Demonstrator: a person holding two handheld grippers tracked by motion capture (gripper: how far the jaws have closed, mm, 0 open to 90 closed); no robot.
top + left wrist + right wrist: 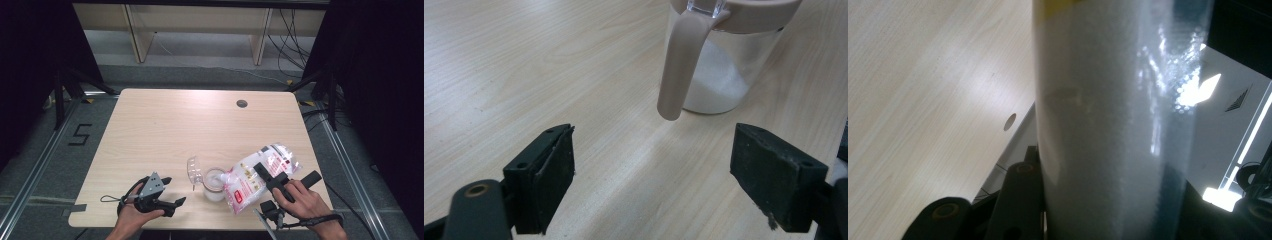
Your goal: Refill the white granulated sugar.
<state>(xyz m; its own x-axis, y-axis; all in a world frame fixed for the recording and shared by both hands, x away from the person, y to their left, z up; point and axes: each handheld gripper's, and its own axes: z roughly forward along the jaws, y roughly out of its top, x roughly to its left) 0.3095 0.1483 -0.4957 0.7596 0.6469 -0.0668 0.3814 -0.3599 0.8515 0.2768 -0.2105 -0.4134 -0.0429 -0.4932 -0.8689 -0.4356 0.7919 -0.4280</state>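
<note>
On a pale wooden worktop (165, 125), the left tongs (172, 192) rest low near the front edge, to the left of a clear jar (214, 184). In the left gripper view their two black pads stand wide apart with only bare wood between them, gripping nothing, and the jar (719, 65) stands just beyond them, its beige handle (679, 70) hanging down the near side and white grains heaped in its base. The jar's clear hinged lid (193, 169) is tipped open on the left side of its mouth. To the right of the jar, a clear plastic bag of white granules (257, 177) with red print is tilted, its lower end touching the jar's rim. The right tongs (267, 175) are closed across the bag's middle, holding it; the right gripper view shows the bag (1113, 125) packed with white grains between the jaws.
</note>
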